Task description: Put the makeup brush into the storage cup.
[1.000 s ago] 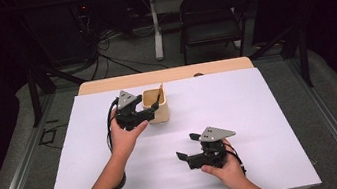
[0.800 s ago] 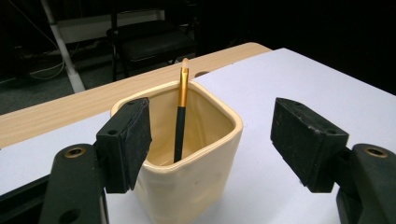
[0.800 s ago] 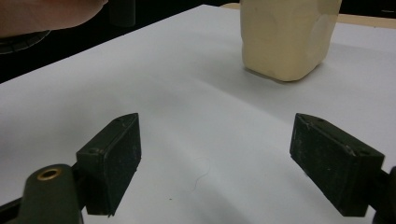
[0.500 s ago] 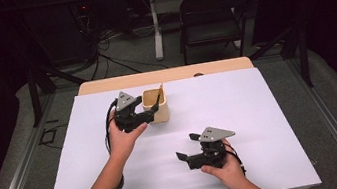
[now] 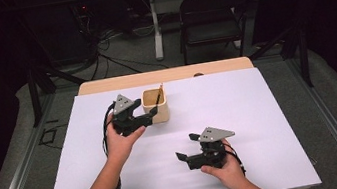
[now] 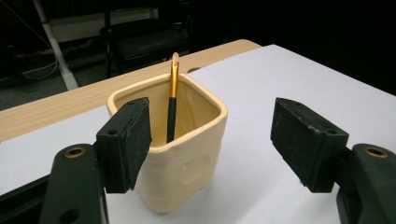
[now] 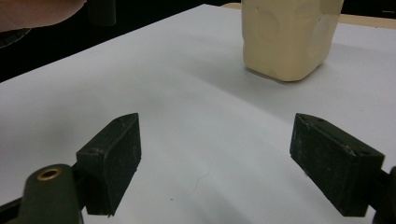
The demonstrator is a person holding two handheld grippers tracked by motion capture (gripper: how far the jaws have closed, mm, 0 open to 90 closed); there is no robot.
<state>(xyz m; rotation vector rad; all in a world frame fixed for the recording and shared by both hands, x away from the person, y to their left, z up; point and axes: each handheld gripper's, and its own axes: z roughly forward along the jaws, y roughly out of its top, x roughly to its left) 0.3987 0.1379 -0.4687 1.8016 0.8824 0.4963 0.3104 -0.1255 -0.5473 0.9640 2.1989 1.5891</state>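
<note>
A cream square cup [image 5: 156, 107] stands on the white sheet near the table's far edge. A black-and-gold brush [image 5: 158, 96] leans inside it. My left gripper [image 5: 148, 116] is open just to the left of the cup, its jaws pointing at it. In the left gripper view the cup [image 6: 187, 158] stands just beyond the jaws, partly behind the left pad [image 6: 130, 140], and the brush [image 6: 172, 102] sticks up above the rim. My right gripper [image 5: 187, 146] is open and holds nothing, low over the sheet near the front. In its own view the cup [image 7: 289, 37] is farther off.
The white sheet [image 5: 260, 111] covers most of the wooden table [image 5: 104, 85]. A black chair [image 5: 210, 17] and cables on the floor lie beyond the far edge. The hand [image 7: 37, 11] holding the left gripper shows in the right gripper view's top left corner.
My left gripper has drawn back a little toward the near left, away from the cup. The right gripper has stayed where it was.
</note>
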